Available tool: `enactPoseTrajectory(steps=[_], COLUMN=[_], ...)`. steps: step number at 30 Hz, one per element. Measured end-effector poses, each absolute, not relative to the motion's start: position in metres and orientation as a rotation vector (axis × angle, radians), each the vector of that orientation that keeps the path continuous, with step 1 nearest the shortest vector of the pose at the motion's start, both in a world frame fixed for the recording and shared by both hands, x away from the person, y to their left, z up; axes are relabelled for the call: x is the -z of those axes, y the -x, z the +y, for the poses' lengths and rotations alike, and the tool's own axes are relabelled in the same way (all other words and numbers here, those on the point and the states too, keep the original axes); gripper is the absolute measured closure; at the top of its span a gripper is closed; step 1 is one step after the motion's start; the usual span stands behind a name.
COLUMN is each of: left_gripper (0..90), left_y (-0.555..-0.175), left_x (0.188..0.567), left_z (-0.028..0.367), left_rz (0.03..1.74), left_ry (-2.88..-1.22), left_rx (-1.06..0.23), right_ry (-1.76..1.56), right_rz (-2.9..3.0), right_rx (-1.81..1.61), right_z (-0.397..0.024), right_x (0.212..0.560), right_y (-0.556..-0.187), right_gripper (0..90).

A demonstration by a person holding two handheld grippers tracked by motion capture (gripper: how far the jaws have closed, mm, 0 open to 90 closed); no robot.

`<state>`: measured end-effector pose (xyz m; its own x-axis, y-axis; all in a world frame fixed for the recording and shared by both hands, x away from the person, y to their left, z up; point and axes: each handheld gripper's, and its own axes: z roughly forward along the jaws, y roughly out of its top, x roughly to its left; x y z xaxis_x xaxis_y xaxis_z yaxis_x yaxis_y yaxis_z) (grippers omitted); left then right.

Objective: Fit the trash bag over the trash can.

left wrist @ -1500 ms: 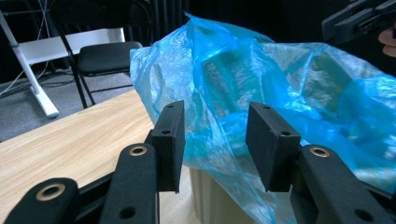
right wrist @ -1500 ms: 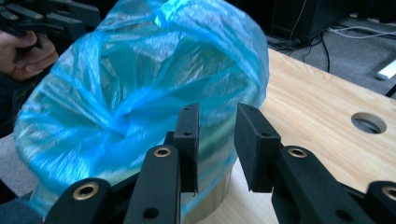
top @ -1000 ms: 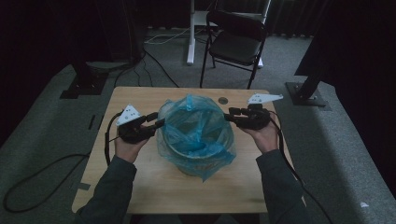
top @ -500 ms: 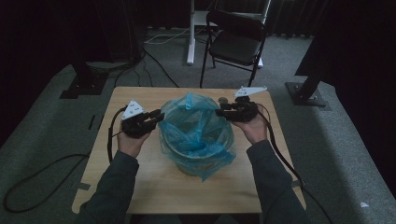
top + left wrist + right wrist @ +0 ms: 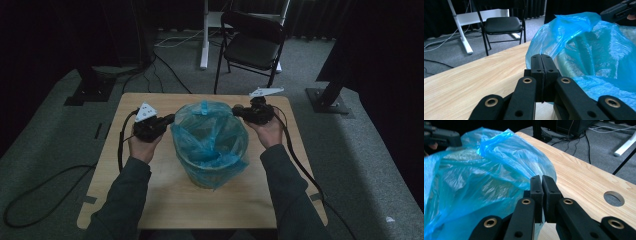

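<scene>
- High view: a blue bag (image 5: 210, 137) lines a bin (image 5: 212, 177) standing at the middle of the desk (image 5: 165, 200). The left tool (image 5: 167, 120) meets the bag's left rim; the right tool (image 5: 237, 111) meets its right rim. Judged step: seizing both sides of the liner's edge. The next move probably calls for both tools to lift or spread the rim evenly, without tearing the film. The bin's wall is largely covered by the bag, and its contents cannot be made out.
- Left gripper view: the left tool (image 5: 541, 62) has just been closing; its jaws stand together against the bag (image 5: 584, 50). Whether film is pinched between them cannot be confirmed.
- Right gripper view: the right tool (image 5: 541, 183) has just been closing; its jaws are nearly together, at the fold of the bag (image 5: 486, 170). Any film in the slit is hard to see. A round hole (image 5: 614, 198) in the desk lies right of the bag.
</scene>
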<state>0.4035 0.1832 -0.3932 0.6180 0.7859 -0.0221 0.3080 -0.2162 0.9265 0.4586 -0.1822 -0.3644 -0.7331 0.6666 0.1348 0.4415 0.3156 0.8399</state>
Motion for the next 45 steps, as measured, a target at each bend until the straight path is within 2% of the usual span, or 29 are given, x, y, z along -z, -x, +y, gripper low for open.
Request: enactPoseTrajectory(steps=[9,20,41,45], left_gripper=[89.4,89.4,87.3,86.1], left_y=[-0.42,-0.423,-0.404,-0.401], left_x=[0.409,0.424,0.445,0.447], left_z=[0.175,0.172,0.17,0.172], left_rz=[0.935,0.964,0.944,0.92], left_ry=[-1.832,-1.866,-1.897,-1.88], left_rx=[-0.536,-0.498,-0.42,-0.363], right_ry=[-1.121,-1.255,-1.182,-1.162], right_rz=[2.381,2.415,2.512,2.532], right_rx=[-1.31,-1.205,-1.184,-1.173], right_z=[-0.18,-0.185,-0.192,-0.192], right_x=[0.38,0.396,0.419,0.42], right_y=[-0.476,-0.481,-0.446,-0.439], right_gripper=[89.4,89.8,89.7,89.7])
